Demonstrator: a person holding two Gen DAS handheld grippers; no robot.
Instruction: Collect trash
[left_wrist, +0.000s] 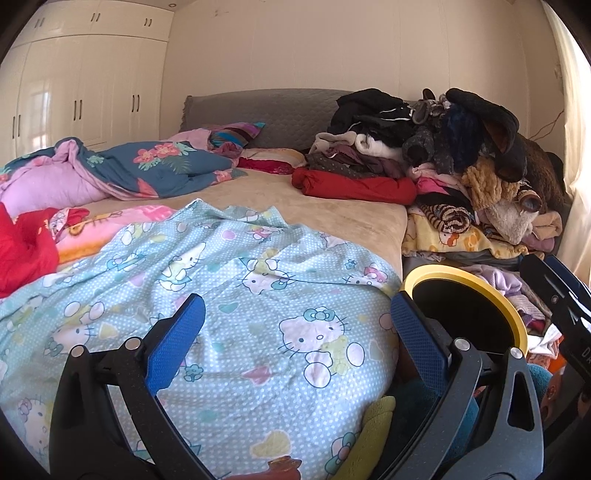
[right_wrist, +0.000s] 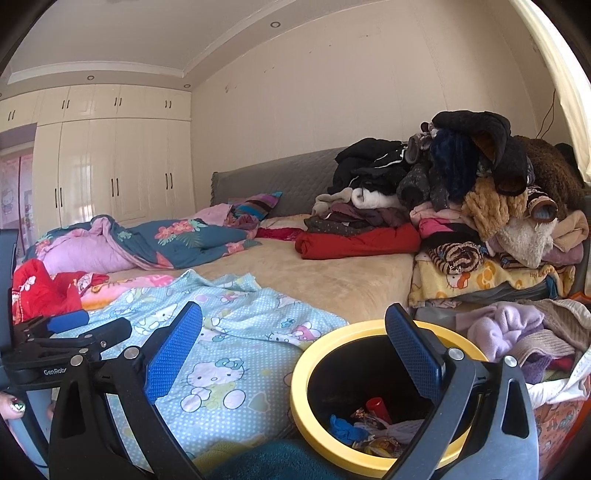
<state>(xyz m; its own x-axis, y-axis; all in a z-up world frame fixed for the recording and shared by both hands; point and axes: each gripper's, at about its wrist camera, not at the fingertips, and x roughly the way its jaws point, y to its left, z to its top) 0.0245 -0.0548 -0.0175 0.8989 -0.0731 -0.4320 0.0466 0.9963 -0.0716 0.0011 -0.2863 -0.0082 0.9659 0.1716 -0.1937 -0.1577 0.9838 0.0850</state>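
Observation:
A black trash bin with a yellow rim (right_wrist: 314, 354) stands by the bed's near right corner; it holds wrappers, a red tube and blue scraps (right_wrist: 373, 424). Its rim also shows in the left wrist view (left_wrist: 509, 310). My right gripper (right_wrist: 295, 347) is open and empty, hovering above the bin's left rim, right finger (right_wrist: 413, 354) over the opening. My left gripper (left_wrist: 295, 339) is open and empty above the Hello Kitty sheet (left_wrist: 258, 295). It appears at the left edge of the right wrist view (right_wrist: 66, 325). No loose trash shows on the bed.
The bed (left_wrist: 314, 199) carries a floral quilt (left_wrist: 155, 166), a red cloth (left_wrist: 22, 243) and a tall clothes pile (left_wrist: 461, 155) on the right. More clothes (right_wrist: 524, 332) lie beside the bin. White wardrobes (left_wrist: 74, 92) stand at the back left.

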